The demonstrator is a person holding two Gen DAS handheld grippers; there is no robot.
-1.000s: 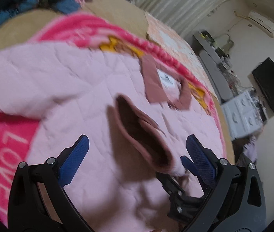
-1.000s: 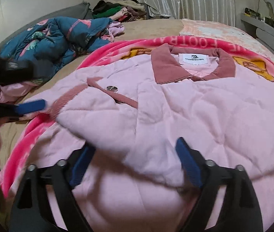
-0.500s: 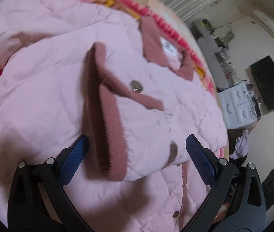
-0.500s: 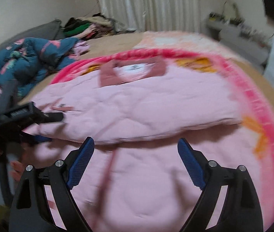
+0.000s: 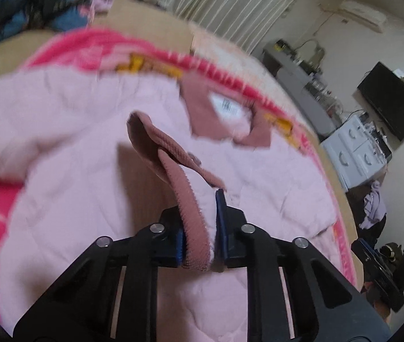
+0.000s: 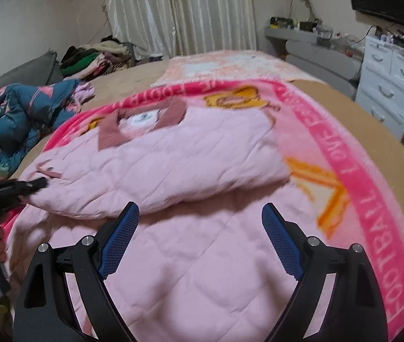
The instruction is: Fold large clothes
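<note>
A large pale pink quilted jacket [image 6: 190, 156] with a dusty-rose collar [image 6: 173, 111] lies on a pink blanket on the bed. One sleeve is folded across its body. My left gripper [image 5: 200, 228] is shut on the sleeve's rose ribbed cuff [image 5: 193, 222] and holds it above the jacket [image 5: 73, 148]. In the right wrist view the left gripper [image 6: 35, 183] shows at the left edge, on the cuff end. My right gripper [image 6: 200, 242] is open and empty, hovering over the jacket's lower part.
The pink blanket [image 6: 344, 154] with lettering covers the tan bed [image 6: 387, 131]. A blue floral quilt [image 6: 16, 114] lies at the left, a clothes pile [image 6: 93, 57] behind. White drawers [image 6: 390, 82] and a grey shelf stand to the right.
My left gripper has closed on the sleeve cuff, which it straddled open before, and lifted it. My right gripper has stayed open and swung right over the jacket's lower part.
</note>
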